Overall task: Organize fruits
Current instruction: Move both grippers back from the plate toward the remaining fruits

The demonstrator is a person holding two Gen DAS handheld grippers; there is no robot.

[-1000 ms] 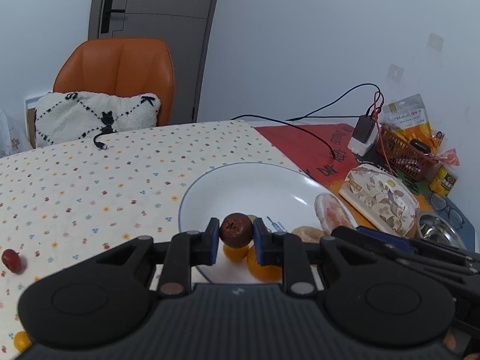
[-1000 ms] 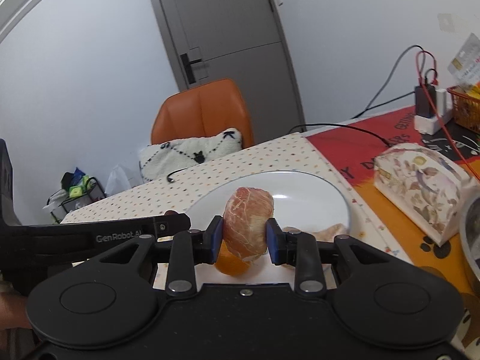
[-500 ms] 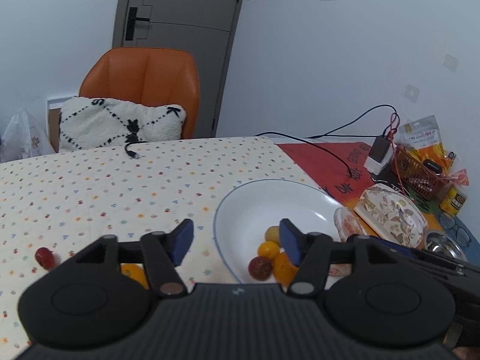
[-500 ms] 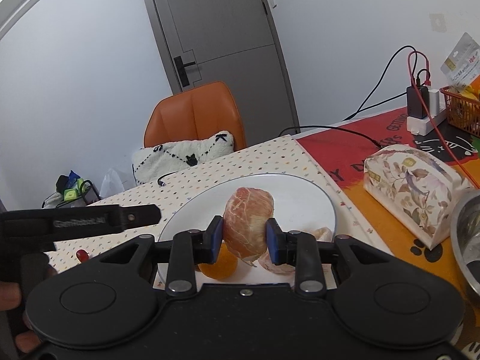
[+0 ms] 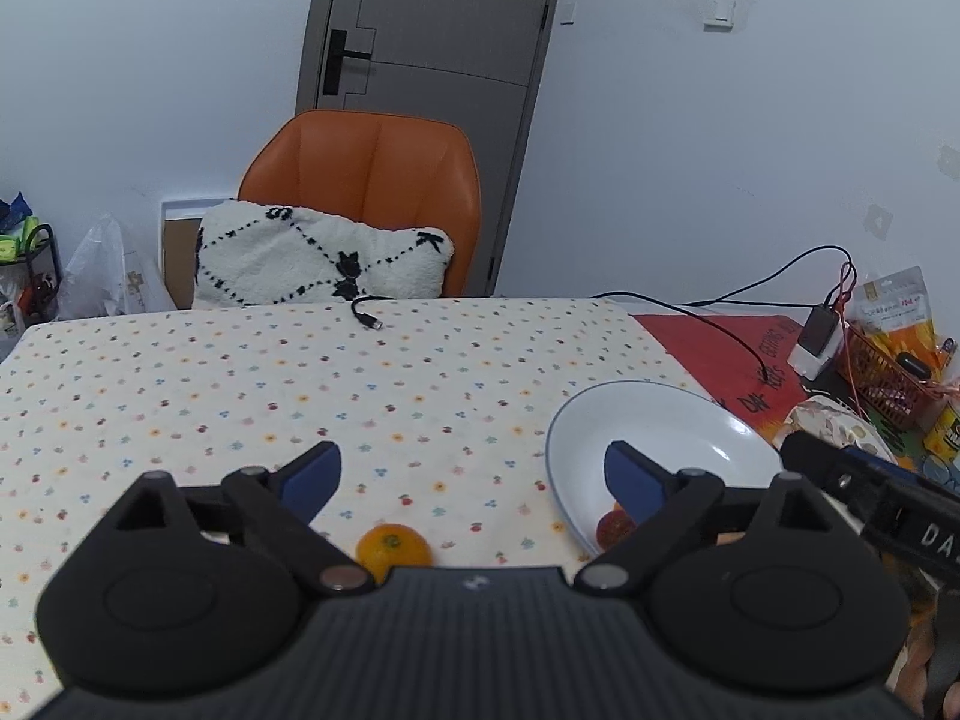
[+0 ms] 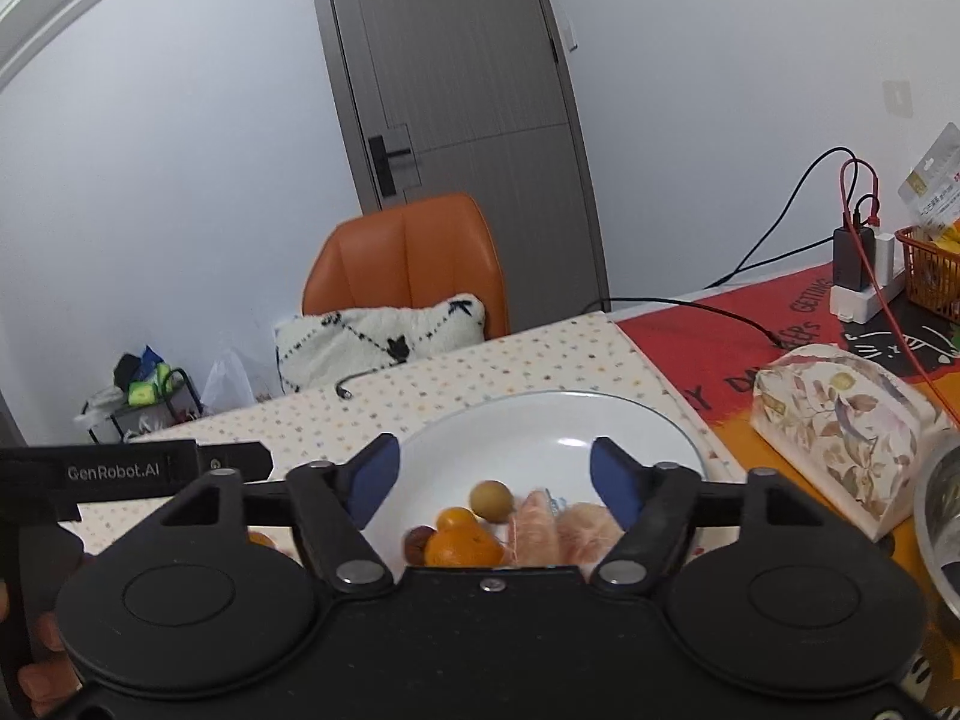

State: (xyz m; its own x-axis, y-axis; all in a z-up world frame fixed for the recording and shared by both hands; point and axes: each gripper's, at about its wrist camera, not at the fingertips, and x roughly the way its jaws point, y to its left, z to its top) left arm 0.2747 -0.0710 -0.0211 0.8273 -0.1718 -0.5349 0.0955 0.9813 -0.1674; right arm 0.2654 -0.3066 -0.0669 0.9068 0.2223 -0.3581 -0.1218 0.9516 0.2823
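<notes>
My left gripper (image 5: pixel 471 471) hangs over the dotted tablecloth, left of the white plate (image 5: pixel 660 420). Its jaws are opening with nothing between them. A small orange (image 5: pixel 393 549) lies on the cloth just below it. My right gripper (image 6: pixel 492 468) is over the plate (image 6: pixel 540 420), jaws opening, pads touching nothing. In the plate lie two small oranges (image 6: pixel 462 540), a dark red fruit (image 6: pixel 414 543), a yellow-brown round fruit (image 6: pixel 491 499) and peeled pink citrus pieces (image 6: pixel 534 531). The left wrist view shows the red fruit (image 5: pixel 613 528) at the plate's near rim.
An orange chair (image 5: pixel 366 180) with a white cushion stands behind the table. A floral tissue box (image 6: pixel 840 426), black cables, a charger block (image 6: pixel 858 282), an orange basket (image 6: pixel 930 270) and a metal bowl (image 6: pixel 942 516) crowd the right side. A cable end (image 5: pixel 369 318) lies on the cloth.
The left gripper let go of the dark red fruit into the plate, opened wide and moved left over the cloth. The right gripper opened, and the peeled citrus piece now lies in the plate.
</notes>
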